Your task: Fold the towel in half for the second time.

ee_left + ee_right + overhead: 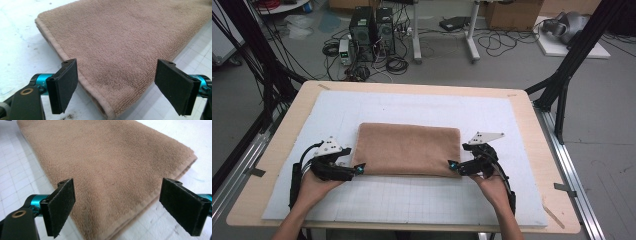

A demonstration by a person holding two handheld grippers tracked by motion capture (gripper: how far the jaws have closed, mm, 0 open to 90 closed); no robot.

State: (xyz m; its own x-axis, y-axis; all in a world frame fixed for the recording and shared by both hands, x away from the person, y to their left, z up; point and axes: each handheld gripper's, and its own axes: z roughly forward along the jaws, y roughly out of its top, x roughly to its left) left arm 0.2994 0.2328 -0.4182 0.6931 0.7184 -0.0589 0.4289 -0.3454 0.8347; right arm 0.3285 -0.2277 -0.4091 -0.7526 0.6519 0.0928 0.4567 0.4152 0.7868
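Presently, one folded brown towel (408,149) lies mid-mat (522,200), long axis parallel to the near edge. Two grippers, left gripper (360,169) and right gripper (453,165), stand released, jaws wide, at its near corners.

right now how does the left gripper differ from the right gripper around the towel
The left gripper sits at the near left corner of the brown towel; the right gripper sits at its near right corner. The left gripper points rightward in the high view, the right gripper leftward. Both are open, with a towel corner between the fingers and the pads off the cloth. Both have black fingers on teal mounts.
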